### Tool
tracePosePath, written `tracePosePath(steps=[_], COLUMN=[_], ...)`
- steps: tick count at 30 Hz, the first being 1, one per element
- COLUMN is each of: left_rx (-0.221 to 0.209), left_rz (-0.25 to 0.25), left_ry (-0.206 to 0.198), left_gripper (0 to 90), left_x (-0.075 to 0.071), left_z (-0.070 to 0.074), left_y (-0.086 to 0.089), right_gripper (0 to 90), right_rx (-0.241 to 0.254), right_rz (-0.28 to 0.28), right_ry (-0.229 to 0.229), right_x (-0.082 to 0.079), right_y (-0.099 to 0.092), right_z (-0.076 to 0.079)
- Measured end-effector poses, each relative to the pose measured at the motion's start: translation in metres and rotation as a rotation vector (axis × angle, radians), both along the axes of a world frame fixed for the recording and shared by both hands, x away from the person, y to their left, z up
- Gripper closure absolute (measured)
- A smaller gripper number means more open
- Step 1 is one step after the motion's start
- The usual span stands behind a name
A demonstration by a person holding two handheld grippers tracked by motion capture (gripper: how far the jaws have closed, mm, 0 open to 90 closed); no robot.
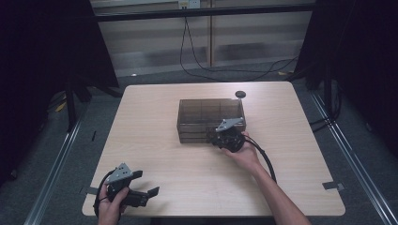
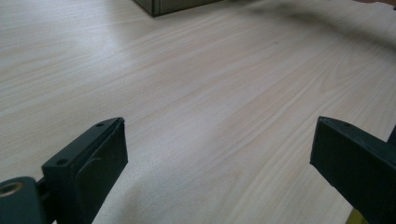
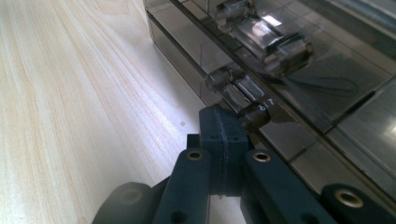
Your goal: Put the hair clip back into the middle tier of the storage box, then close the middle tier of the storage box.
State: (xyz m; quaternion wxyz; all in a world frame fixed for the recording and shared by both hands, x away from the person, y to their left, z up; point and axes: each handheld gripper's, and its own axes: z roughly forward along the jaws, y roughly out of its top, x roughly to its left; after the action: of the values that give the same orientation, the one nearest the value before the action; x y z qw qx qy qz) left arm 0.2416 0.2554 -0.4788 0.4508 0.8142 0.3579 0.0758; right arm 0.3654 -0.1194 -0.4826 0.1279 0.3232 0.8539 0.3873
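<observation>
Right gripper [image 1: 224,136], jaws pressed together, meets a smoky compartment box [image 1: 206,115] on a pale wood table [image 1: 155,140] — left gripper [image 1: 141,185] gapes empty; dark curtains flank.

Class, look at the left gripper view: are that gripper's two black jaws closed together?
No: the left gripper has its jaws standing wide apart, with bare wooden table showing between them.

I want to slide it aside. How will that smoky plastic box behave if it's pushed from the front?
The box looks like rigid, thin-walled clear plastic, so probably stiff and light. It sits low, wide and flat on the smooth table, so it would likely slide, not tip. The right gripper, jaws shut, is at a front latch; pushing there might pop it.
</observation>
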Motion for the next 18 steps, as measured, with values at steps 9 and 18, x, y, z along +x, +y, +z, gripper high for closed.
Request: tracePosePath(steps=[9,18], left_rx=[0.005,0.005], left_rz=[0.001,-0.001], left_ry=[-0.001,0.002], left_gripper=[4.0,4.0], left_x=[-0.0005,0.0007], left_z=[0.0005,-0.0005], left_y=[-0.0003,0.0000], right_gripper=[90.0,90.0], right_rx=[0.003,0.003], right_rz=[-0.006,-0.003], right_ry=[0.001,0.007], right_x=[0.0025,0.0051], right_y=[0.0009,0.0010], right_z=[-0.0010,-0.0015])
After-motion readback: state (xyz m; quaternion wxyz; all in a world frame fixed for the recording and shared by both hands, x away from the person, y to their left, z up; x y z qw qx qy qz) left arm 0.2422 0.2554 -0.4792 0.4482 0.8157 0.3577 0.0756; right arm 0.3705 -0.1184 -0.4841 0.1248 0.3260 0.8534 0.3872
